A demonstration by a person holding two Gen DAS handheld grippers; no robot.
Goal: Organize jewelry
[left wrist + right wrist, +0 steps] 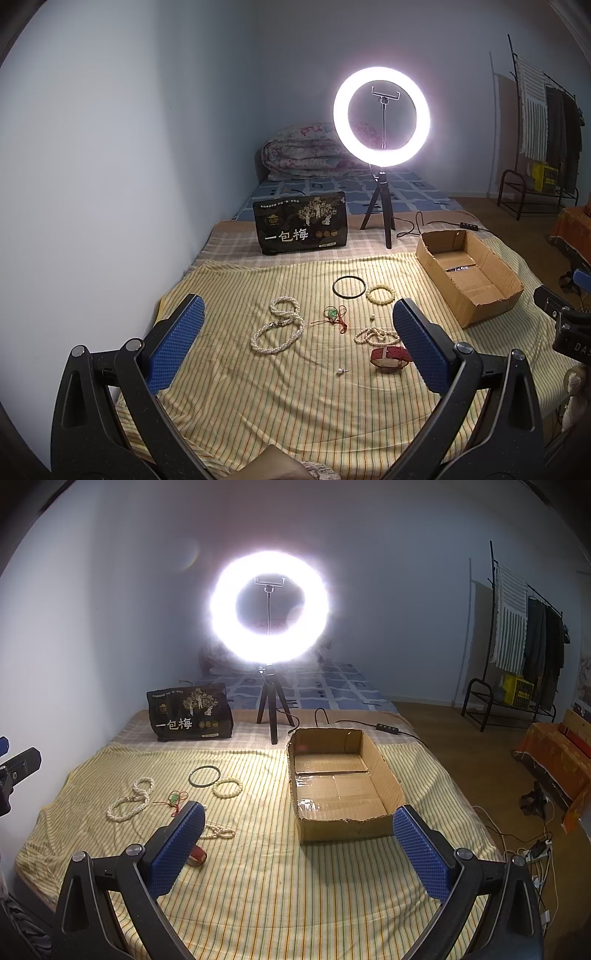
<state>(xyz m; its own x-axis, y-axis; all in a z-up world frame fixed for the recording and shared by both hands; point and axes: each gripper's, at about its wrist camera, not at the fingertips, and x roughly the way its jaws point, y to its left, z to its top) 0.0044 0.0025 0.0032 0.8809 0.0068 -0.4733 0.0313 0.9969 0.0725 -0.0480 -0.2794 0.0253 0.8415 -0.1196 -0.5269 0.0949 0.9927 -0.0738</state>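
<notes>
Jewelry lies spread on a yellow striped cloth (295, 406): a long pearl necklace (277, 328) (129, 802), a black bangle (349, 286) (204, 775), a pale bead bracelet (380, 294) (227, 787), a green pendant on red cord (332, 315) (174, 798), a small pearl strand (375, 335) (218, 832), a red watch strap (389, 357) (197, 854) and a pearl earring (341, 371). An open cardboard box (476, 299) (347, 827) stands to the right and looks empty. My left gripper (297, 328) is open above the jewelry. My right gripper (297, 829) is open before the box.
A lit ring light on a tripod (381, 114) (269, 607) and a black snack bag (301, 221) (190, 712) stand at the back. A folded quilt (306, 151) lies behind. A cable with a switch (386, 728) runs past the box. A clothes rack (524, 635) stands on the right.
</notes>
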